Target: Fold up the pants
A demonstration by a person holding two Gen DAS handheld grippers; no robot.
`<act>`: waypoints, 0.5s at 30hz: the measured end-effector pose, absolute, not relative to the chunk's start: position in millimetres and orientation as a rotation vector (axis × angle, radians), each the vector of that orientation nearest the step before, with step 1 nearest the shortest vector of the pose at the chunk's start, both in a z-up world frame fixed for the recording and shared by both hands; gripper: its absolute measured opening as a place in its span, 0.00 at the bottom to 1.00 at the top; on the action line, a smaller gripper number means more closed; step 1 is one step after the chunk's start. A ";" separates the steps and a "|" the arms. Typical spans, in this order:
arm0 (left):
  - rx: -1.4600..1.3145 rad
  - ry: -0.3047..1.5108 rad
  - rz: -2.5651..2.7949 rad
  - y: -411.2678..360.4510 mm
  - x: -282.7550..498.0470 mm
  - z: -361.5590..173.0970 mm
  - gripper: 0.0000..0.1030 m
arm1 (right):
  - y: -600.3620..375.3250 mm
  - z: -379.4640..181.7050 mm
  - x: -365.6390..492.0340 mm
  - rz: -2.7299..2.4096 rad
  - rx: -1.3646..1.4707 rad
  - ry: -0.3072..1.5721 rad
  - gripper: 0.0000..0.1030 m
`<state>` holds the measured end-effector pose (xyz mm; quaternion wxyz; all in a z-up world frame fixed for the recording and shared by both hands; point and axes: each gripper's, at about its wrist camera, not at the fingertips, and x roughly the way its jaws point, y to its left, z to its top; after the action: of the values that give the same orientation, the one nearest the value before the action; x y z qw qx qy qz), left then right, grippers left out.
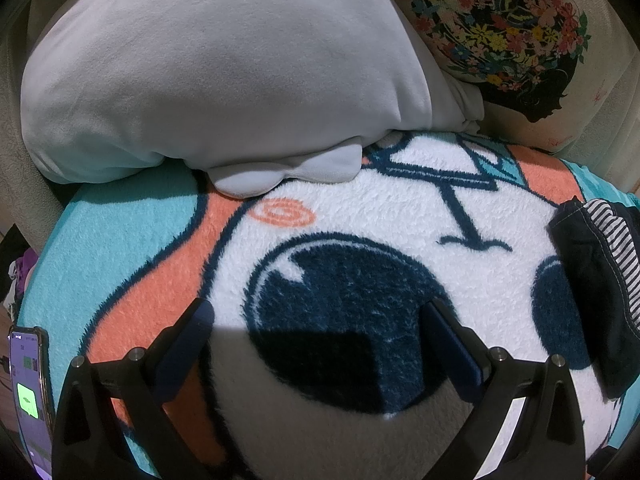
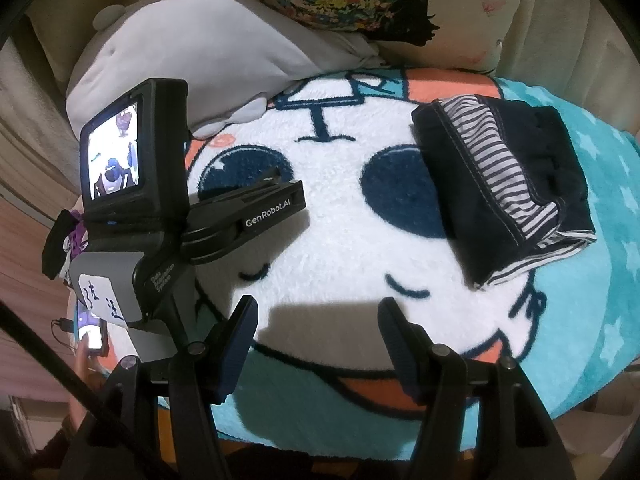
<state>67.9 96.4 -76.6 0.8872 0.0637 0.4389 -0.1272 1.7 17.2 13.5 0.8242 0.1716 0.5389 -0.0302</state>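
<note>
Lying folded near the blanket's (image 2: 600, 280) right edge, pants (image 2: 500, 184) look finished; left gripper (image 1: 320, 344) and right gripper (image 2: 316, 340) are hovering spread, empty.

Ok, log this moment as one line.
pants: folded, on blanket | left gripper: open, empty | right gripper: open, empty

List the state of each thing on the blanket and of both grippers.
Pants: folded into a compact bundle, striped lining showing, lying on the blanket, held by nothing.
Left gripper: open, empty, over the blanket.
Right gripper: open, empty, short of the pants.
Grey plush pillow: resting on the blanket's far edge.
Phone: screen lit.
</note>
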 end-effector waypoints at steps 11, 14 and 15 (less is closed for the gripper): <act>0.132 0.912 -0.264 96.4 67.8 -76.6 1.00 | 17.8 14.0 -4.6 -0.056 0.378 1.138 0.65; 0.132 0.912 -0.264 96.4 67.8 -76.6 1.00 | 17.4 15.4 -5.9 -0.057 0.377 1.137 0.65; 0.132 0.912 -0.264 96.4 67.8 -76.6 1.00 | 17.3 15.6 -5.9 -0.058 0.377 1.136 0.65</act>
<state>67.8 96.4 -76.6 0.8872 0.0637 0.4389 -0.1272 -5.9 17.3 15.6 0.8258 0.1773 0.5347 -0.0273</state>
